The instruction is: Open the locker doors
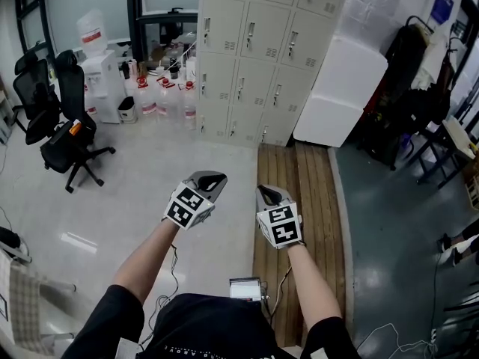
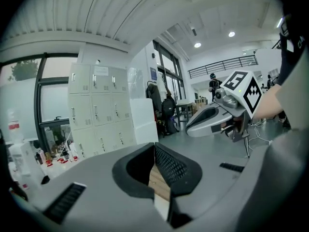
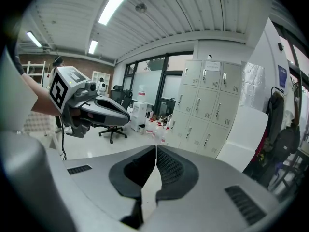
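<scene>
— Where are the two tools right now?

— Closest to the person, the grey hand-held left gripper (image 1: 212, 179) with its black-and-white marker cube hangs over the pale glossy floor (image 1: 142, 185). Its black ribbed jaws are pressed together with nothing between them. Just beside it, the matching right gripper (image 1: 268, 194) is held above the near end of a brown wooden plank platform (image 1: 314, 223). Its jaws are likewise closed and empty.

— And the thing they're meant to work on?

— The bank of light grey metal lockers (image 1: 262, 58) stands well apart from both grippers, straight ahead past the far end of the planks. Every door in view sits flush and closed, each with a small upright handle.

— What's around it?

— Left of the lockers, clear plastic bottles with red caps (image 1: 165, 99) stand on the floor. Next comes a white water dispenser (image 1: 101, 77), with black office chairs (image 1: 71, 122) further left. On the right, a large white foam block (image 1: 340, 88) stands just beside the lockers.
</scene>
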`<state>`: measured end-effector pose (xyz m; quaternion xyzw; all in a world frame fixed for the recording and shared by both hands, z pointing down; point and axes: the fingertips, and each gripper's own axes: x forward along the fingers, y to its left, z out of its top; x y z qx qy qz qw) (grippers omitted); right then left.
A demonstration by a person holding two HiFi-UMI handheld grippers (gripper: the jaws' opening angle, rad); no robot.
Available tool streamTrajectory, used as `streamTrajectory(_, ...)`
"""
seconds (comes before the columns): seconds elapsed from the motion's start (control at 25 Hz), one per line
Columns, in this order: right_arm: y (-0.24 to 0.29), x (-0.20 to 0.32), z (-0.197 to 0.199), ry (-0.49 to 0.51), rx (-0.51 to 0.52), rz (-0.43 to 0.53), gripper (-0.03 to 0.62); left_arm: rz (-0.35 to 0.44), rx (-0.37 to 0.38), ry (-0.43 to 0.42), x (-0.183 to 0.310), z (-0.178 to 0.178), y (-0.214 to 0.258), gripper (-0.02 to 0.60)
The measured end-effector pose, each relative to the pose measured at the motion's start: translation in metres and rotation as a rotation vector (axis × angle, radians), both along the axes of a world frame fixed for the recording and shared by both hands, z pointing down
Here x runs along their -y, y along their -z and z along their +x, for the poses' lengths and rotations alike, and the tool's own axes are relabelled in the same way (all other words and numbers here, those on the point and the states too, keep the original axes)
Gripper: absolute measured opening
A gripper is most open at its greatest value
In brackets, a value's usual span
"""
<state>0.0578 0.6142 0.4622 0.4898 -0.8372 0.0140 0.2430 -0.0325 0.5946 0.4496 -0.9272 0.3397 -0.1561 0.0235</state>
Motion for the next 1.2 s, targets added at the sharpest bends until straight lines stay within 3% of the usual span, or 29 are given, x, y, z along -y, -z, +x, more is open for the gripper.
streamTrajectory(0.32,-0.014,0.019,0.05,0.013,0.012,-0.007,0.032,-0.019,0.03,0.054,0.02,0.039,-0.016,0.02)
streamTrajectory(0.56,-0.029,0.053,0.061,0.01,0.031,-0.02,0.032,-0.041,0.057,0.058,0.053,0.045,-0.036,0.02)
streamTrajectory(0.88,-0.049,0.136,0.041,-0.012,-0.009,-0.047,0.032,-0.069,0.03,0.033,0.148,0.025,-0.058,0.02)
streamTrajectory(1.2,-0.041,0.254,0.005,-0.055,-0.016,-0.055,0.032,-0.064,0.025,-0.011,0.274,-0.013,-0.051,0.02)
